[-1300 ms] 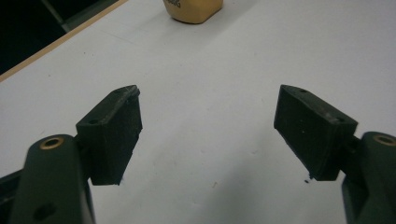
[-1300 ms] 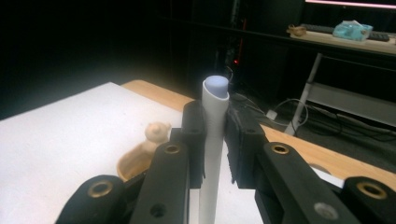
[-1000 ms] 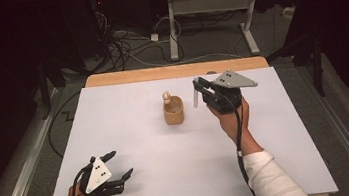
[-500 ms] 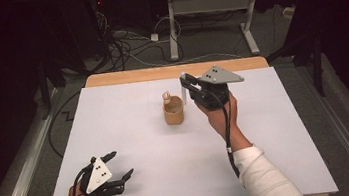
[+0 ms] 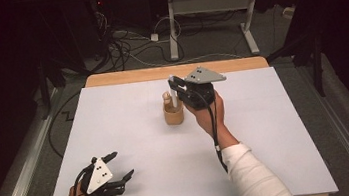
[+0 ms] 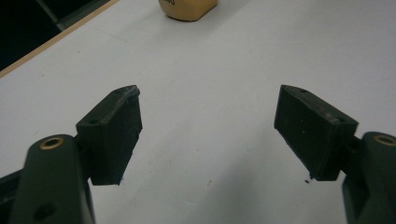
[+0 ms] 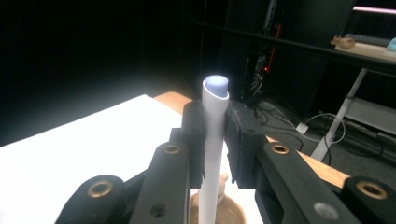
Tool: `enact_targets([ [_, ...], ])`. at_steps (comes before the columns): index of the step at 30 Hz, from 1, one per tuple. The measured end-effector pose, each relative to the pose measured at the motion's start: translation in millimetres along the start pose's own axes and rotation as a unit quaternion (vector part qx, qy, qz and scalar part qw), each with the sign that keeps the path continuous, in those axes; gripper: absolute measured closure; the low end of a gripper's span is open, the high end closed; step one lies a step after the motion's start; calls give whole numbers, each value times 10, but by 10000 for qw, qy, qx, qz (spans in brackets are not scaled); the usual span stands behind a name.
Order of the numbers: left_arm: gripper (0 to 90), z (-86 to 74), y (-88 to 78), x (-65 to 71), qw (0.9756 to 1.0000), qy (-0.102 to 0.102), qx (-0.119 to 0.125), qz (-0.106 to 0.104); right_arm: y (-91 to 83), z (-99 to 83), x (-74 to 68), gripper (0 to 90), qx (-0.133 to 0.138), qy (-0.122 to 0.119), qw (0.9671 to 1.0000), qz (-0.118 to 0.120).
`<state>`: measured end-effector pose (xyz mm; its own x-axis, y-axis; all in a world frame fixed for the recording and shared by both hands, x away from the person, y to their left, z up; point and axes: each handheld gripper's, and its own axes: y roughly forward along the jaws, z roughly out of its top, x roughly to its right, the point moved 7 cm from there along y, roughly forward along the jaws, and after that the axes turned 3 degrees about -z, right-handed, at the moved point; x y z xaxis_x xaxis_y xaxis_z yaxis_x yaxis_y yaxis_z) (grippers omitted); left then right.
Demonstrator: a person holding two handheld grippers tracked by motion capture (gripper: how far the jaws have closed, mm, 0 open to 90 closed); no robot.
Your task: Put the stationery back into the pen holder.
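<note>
I see the right gripper [image 7: 215, 140] clamped on a white pen [image 7: 214, 140], upright, directly over the wooden cup [image 5: 174, 113] at mid-table. Left gripper [image 6: 208, 130] has its jaws spread wide with nothing between them, low at the near left corner of the white table [image 5: 133, 148], well apart from the cup.

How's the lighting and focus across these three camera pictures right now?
High view: white table evenly bright, dark surroundings. Left gripper view: left tool close and slightly soft, faint shadows beneath. Right gripper view: white pen glaring at its top, right tool sharp, black background.
</note>
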<state>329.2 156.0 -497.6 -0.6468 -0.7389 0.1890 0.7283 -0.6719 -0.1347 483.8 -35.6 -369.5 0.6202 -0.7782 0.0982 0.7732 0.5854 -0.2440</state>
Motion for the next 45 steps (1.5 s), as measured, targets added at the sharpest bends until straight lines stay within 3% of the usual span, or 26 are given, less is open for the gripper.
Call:
enact_targets([
  [25, 225, -15, 1, 0, 10000, -11, -39, -23, 265, -407, 45, 787, -480, 247, 9985, -112],
  [45, 224, -33, 10, 0, 10000, 12, -79, -29, 304, -544, 39, 784, -518, 320, 9981, -81],
])
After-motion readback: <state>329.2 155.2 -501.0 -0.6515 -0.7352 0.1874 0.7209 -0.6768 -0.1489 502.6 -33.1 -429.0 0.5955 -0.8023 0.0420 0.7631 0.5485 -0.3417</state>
